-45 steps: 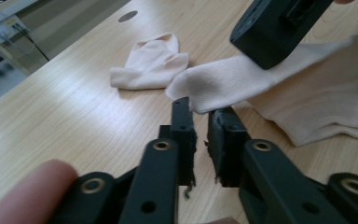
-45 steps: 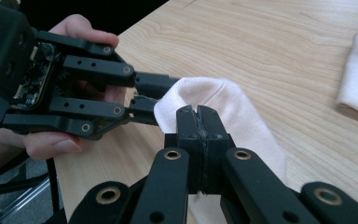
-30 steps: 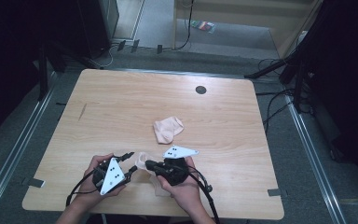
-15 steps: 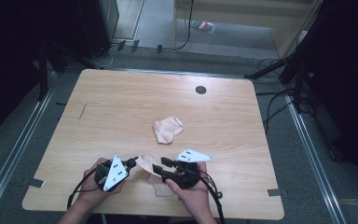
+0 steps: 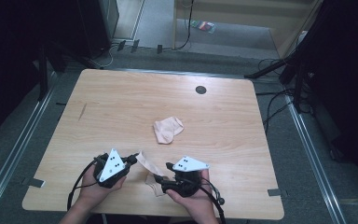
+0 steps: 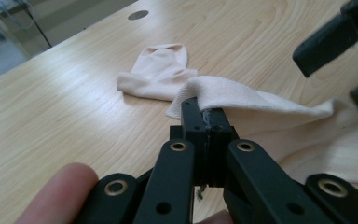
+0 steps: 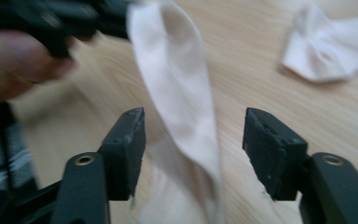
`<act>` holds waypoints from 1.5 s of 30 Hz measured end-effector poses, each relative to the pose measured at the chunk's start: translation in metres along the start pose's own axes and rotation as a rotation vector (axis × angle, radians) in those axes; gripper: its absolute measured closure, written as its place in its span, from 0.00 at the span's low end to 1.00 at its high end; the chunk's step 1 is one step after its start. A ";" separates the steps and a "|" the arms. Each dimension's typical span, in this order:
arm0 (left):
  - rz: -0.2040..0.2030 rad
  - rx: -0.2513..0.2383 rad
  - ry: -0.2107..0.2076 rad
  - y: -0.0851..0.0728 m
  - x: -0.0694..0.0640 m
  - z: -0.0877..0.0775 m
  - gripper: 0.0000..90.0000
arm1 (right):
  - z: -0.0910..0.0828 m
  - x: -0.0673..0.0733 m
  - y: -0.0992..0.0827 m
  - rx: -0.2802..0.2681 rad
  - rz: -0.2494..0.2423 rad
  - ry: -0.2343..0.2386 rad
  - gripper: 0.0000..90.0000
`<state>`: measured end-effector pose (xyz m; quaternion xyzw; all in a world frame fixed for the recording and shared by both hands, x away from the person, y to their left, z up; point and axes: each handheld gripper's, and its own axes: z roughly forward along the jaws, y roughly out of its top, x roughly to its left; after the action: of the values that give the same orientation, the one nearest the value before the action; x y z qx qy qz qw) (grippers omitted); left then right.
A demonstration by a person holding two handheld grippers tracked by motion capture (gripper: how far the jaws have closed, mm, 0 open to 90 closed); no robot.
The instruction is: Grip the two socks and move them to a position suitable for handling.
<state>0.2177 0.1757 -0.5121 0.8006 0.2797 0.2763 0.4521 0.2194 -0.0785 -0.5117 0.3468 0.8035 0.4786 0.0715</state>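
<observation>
1. High view: A wooden table (image 5: 121, 107) stood on a grey floor, with a small dark round mark (image 5: 200, 89) near its far edge. A crumpled pale pink sock (image 5: 168, 129) lay alone near the table's middle.

2. High view: A second pale pink sock (image 5: 147, 165) was stretched between the two grippers at the near edge. The left gripper (image 5: 133, 158) was held in the person's left hand (image 5: 98, 186), and its tip met the left end of that sock. The right gripper (image 5: 161, 179) sat just right of it in the right hand (image 5: 191, 196), at the sock's lower part. The jaw state could not be read from this distance.

3. Left gripper view: The left gripper (image 6: 204, 121) had its jaws pressed fully together, clamped on the edge of the held sock (image 6: 261, 105). The fabric ran from the jaws off to the right, draped over the table (image 6: 51, 102). The loose sock (image 6: 161, 72) lay farther off, apart from the held one. The tips of the other gripper (image 6: 340, 56) appeared at the upper right.

4. Right gripper view: The right gripper (image 7: 193, 140) had its jaws standing well apart, having just been opening. The held sock (image 7: 177, 93) hung as a narrow strip between them, touching neither pad. The loose sock (image 7: 331, 46) lay at the upper right, well clear. The picture was blurred at the upper left, where the left hand (image 7: 14, 60) showed.
</observation>
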 end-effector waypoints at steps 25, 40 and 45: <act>-0.260 0.119 0.038 -0.015 0.033 0.010 0.86 | 0.040 0.035 -0.034 0.132 -0.274 -0.069 0.95; -0.411 0.049 0.051 -0.023 0.056 -0.004 0.57 | -0.009 0.020 0.021 -0.118 0.015 0.063 0.96; -0.338 -0.009 -0.039 -0.020 0.041 -0.007 0.55 | -0.026 0.021 0.040 -0.239 0.077 0.065 0.96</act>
<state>0.2372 0.2173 -0.5183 0.7455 0.4003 0.1820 0.5009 0.2115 -0.0715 -0.4609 0.3508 0.7287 0.5844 0.0676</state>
